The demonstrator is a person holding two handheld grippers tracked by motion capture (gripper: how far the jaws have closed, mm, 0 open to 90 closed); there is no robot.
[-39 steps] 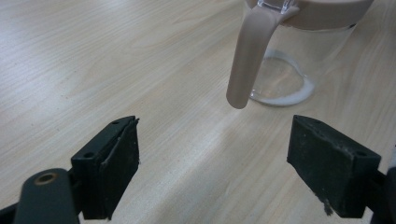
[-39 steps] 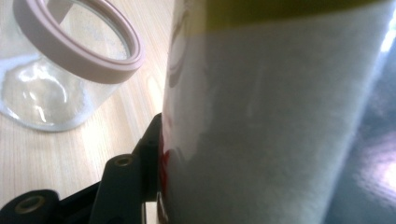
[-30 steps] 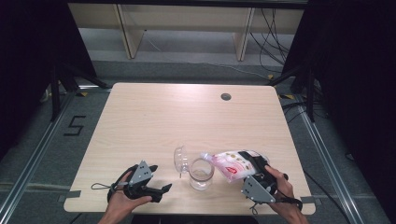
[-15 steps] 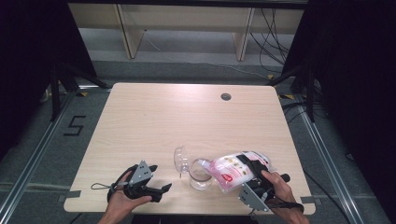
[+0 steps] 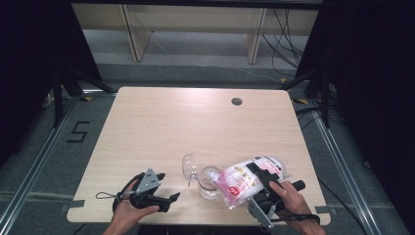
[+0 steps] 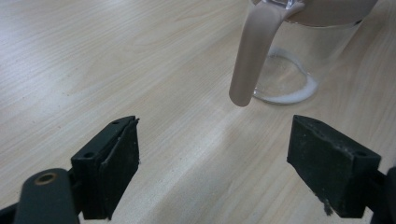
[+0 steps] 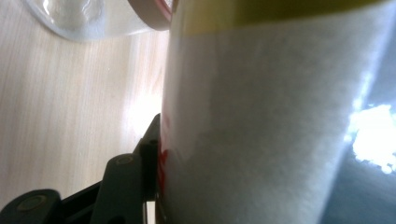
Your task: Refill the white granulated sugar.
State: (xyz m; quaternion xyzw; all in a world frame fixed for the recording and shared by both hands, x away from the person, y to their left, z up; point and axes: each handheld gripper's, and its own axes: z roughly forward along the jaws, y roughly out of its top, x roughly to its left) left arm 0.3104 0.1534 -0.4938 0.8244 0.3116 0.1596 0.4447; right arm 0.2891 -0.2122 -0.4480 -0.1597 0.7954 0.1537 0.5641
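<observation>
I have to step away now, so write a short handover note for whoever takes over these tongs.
Right tongs: shut on the white bag, tipped with its mouth over the glass jar.
Left tongs: open and empty, resting on the table left of the jar.
Clear lid: lies beside the jar.
Done: bag brought to the jar; a little white powder sits at the jar's bottom.
Left: finish pouring, set the bag down, probably put the lid on.

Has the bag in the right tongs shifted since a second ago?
Yes. The bag has tipped further left, its mouth now over the glass jar, which stands in the same place on the table.
</observation>
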